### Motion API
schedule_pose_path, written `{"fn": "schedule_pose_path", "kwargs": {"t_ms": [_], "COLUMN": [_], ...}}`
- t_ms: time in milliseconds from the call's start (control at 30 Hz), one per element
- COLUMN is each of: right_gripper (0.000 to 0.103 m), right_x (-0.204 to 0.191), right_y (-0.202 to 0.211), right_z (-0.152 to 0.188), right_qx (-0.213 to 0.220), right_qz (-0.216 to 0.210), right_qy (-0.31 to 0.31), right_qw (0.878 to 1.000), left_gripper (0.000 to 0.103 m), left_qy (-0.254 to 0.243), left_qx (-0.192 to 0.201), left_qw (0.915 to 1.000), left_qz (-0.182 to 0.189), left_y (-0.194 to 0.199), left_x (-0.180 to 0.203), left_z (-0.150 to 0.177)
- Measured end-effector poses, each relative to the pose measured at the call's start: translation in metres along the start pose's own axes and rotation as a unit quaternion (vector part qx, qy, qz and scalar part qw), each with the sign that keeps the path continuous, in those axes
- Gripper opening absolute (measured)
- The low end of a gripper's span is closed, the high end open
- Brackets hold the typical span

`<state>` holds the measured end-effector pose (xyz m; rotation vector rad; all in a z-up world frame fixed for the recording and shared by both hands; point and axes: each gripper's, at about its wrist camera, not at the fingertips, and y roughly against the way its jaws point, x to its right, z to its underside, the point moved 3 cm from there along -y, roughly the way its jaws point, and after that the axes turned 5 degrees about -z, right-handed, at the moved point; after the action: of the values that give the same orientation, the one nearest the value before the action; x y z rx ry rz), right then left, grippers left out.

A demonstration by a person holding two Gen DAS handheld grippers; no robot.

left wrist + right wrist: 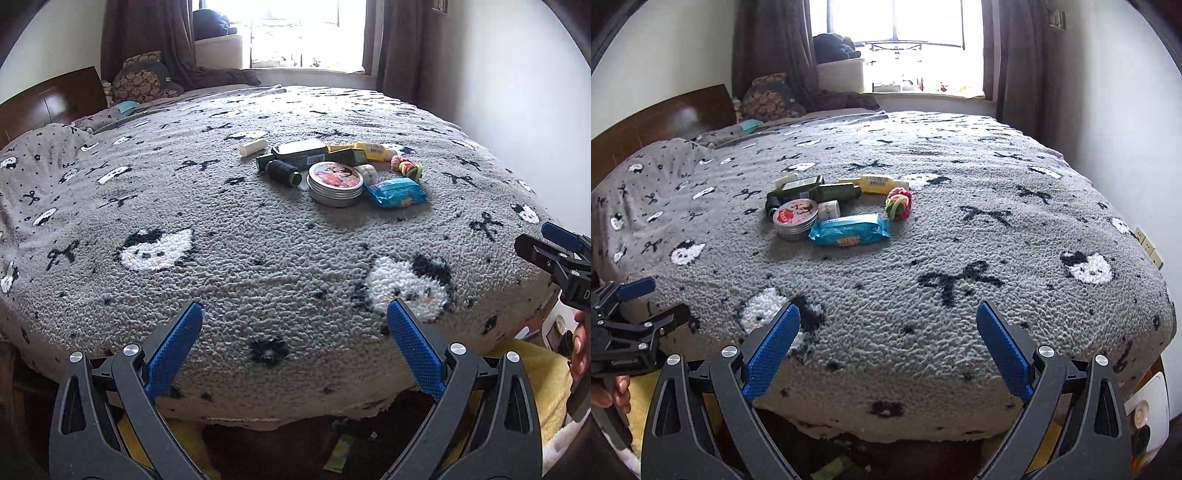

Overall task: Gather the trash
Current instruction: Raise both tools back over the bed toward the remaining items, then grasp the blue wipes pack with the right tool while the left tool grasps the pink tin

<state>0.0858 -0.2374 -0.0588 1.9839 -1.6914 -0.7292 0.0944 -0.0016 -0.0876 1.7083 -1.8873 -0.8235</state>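
Trash items are lying in a small cluster near the middle of a bed (258, 240), on a grey fleece blanket (923, 295) patterned with black bows and white cartoon faces. A round metal tin (335, 184) with a pink picture on its lid is sitting at the front of the cluster. A blue plastic packet (396, 192) is lying just beside it on the right, touching or nearly touching it. Behind the tin, dark green bottles (812, 190) are lying on their sides, with a yellow bottle (877, 183) lying beside them. A small white roll (828, 210) is sitting between the tin and the bottles. A bundle of coloured hair ties (898, 203) is resting at the right edge of the cluster. A dark spool (282, 172) is lying at the left, and a pale cylinder (253, 147) is lying a little apart behind it.

Both tools are hovering over the near edge of the bed, well apart from the cluster. The left hand-held gripper (294, 321) is standing wide open with its blue fingers spread, gripping nothing. The right hand-held gripper (888, 325) is likewise gaping wide and carrying nothing. A window (897, 40) with dark curtains is glowing brightly at the far end of the room.
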Motion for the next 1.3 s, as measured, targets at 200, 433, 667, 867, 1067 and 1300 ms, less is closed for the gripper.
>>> {"fn": "schedule_pose_path", "kwargs": {"t_ms": [200, 433, 667, 867, 1067, 1300], "right_gripper": [0.097, 0.097, 0.097, 0.097, 0.074, 0.041], "right_x": [0.007, -0.003, -0.032, -0.055, -0.051, -0.031], "right_y": [-0.038, -0.091, -0.126, -0.151, -0.167, -0.160], "right_z": [-0.012, -0.022, -0.037, -0.048, -0.056, -0.074], "right_qx": [-0.014, -0.043, -0.053, -0.057, -0.055, -0.037], "right_qz": [0.001, -0.010, -0.034, -0.030, -0.002, -0.028], "right_qy": [-0.011, 0.000, 0.029, 0.074, 0.087, 0.064], "right_qw": [1.000, 0.999, 0.998, 0.995, 0.995, 0.997], "left_gripper": [0.095, 0.095, 0.095, 0.095, 0.095, 0.095], "left_qy": [0.005, 0.001, 0.004, 0.009, 0.006, -0.003], "left_qx": [-0.011, -0.021, -0.028, -0.028, -0.030, -0.033], "left_qw": [0.9999, 0.9997, 0.9995, 0.9995, 0.9995, 0.9994], "left_qz": [-0.007, -0.009, -0.012, -0.010, -0.010, 0.009], "left_y": [-0.027, -0.049, -0.063, -0.070, -0.080, -0.092], "left_x": [-0.005, -0.008, -0.018, -0.026, -0.027, -0.010], "left_z": [-0.013, -0.024, -0.032, -0.041, -0.051, -0.064]}}
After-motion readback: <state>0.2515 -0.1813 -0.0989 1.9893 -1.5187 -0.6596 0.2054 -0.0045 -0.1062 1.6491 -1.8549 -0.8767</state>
